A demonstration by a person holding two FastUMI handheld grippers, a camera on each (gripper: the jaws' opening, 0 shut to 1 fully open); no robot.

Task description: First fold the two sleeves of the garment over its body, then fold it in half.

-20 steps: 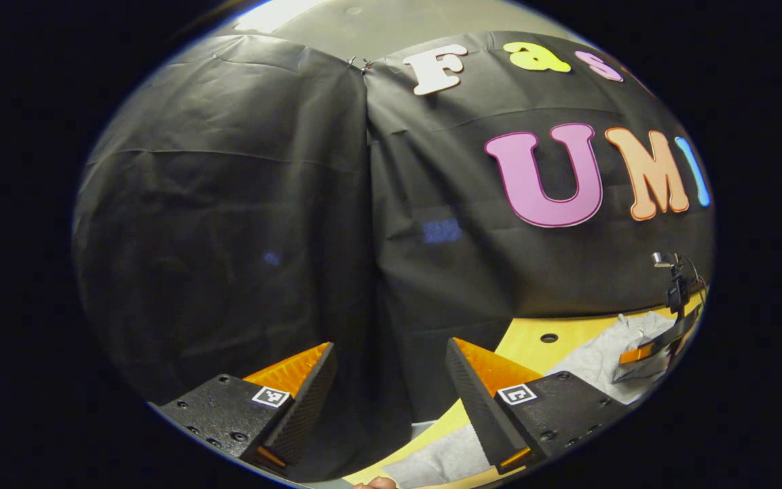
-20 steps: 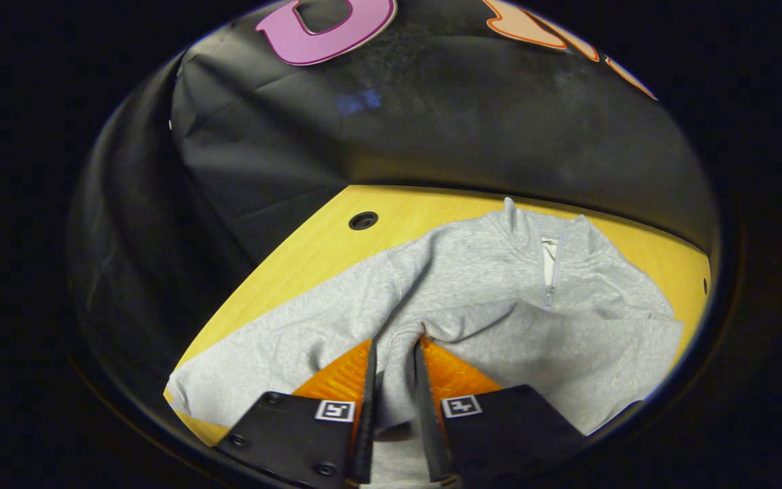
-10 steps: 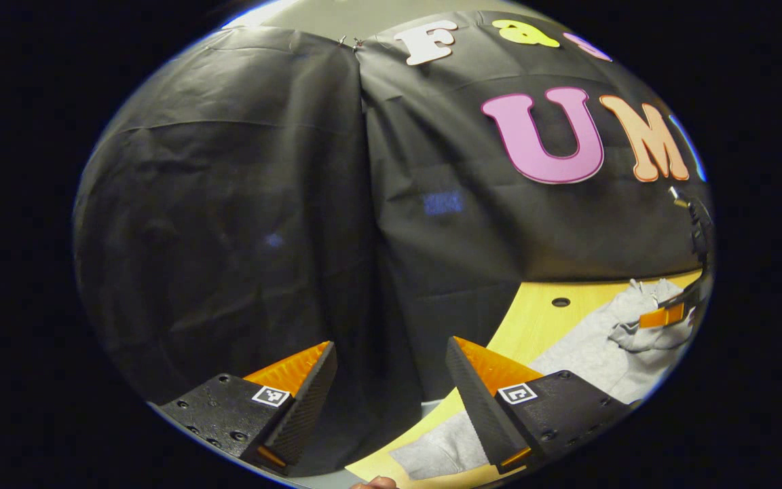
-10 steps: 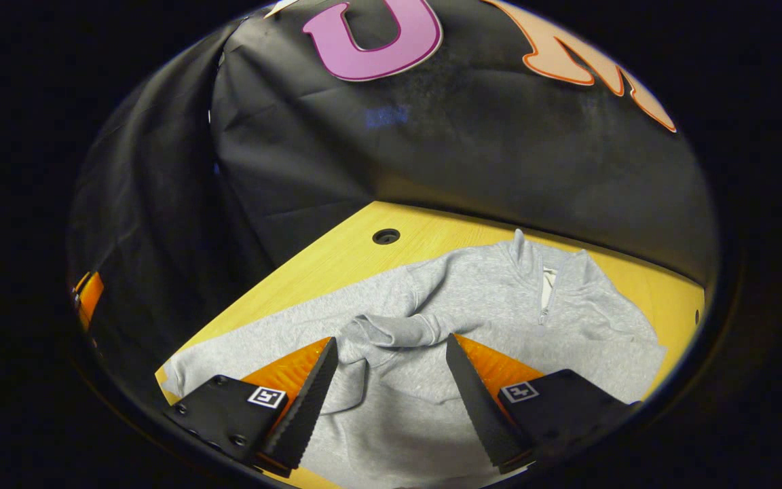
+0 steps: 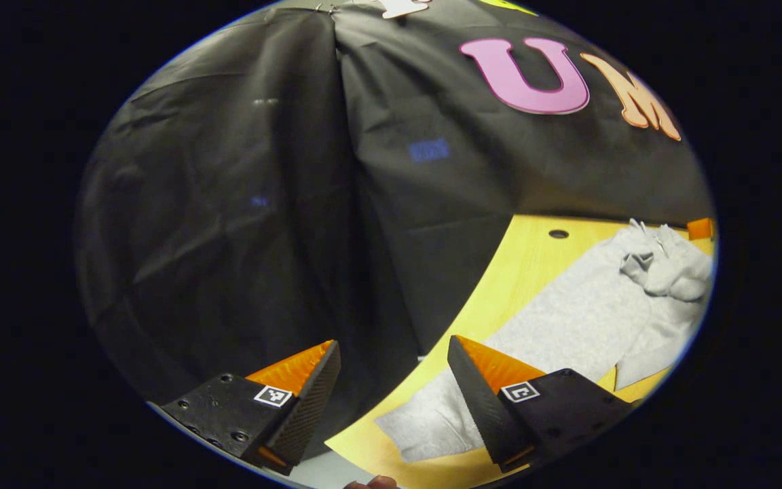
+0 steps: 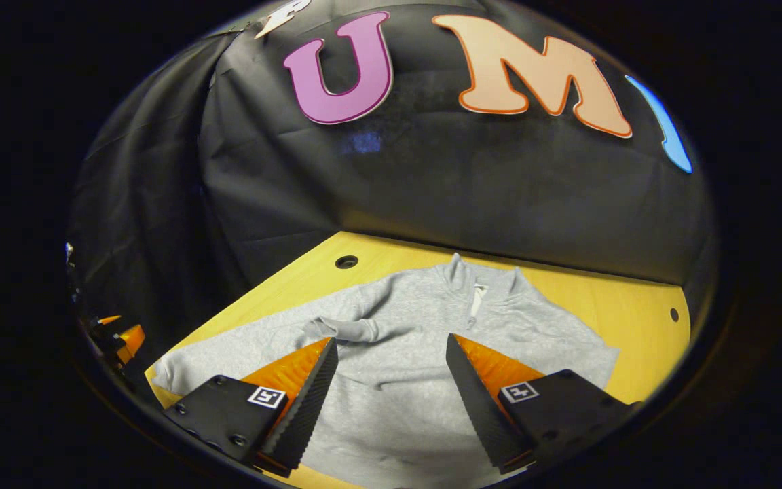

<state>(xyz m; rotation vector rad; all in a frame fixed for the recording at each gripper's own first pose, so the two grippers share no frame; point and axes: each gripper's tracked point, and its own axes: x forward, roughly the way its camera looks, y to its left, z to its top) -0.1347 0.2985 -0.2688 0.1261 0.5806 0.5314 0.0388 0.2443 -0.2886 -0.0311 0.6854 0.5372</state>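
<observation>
A light grey zip-neck sweatshirt (image 6: 418,326) lies face up on the yellow wooden table (image 6: 635,319). One sleeve is folded across the chest, its cuff (image 6: 343,329) resting on the body. The other sleeve (image 6: 228,346) stretches out flat toward the table's left edge. My right gripper (image 6: 391,380) hovers open above the lower body, holding nothing. My left gripper (image 5: 394,380) is open and empty too, over the table's edge beside the outstretched sleeve's end (image 5: 425,421). In the right gripper view the left gripper (image 6: 119,329) shows small at the far left.
The black cloth wall closes in the table at the back and left. Two round holes (image 6: 346,261) (image 6: 673,314) sit in the tabletop near the back corners. Bare wood (image 5: 520,272) lies between the sleeve and the wall.
My right gripper let go of the sleeve cuff, opened, and drew back; the cuff now rests on the chest. My left gripper tilted down toward the table, bringing more of the sweatshirt into view.
</observation>
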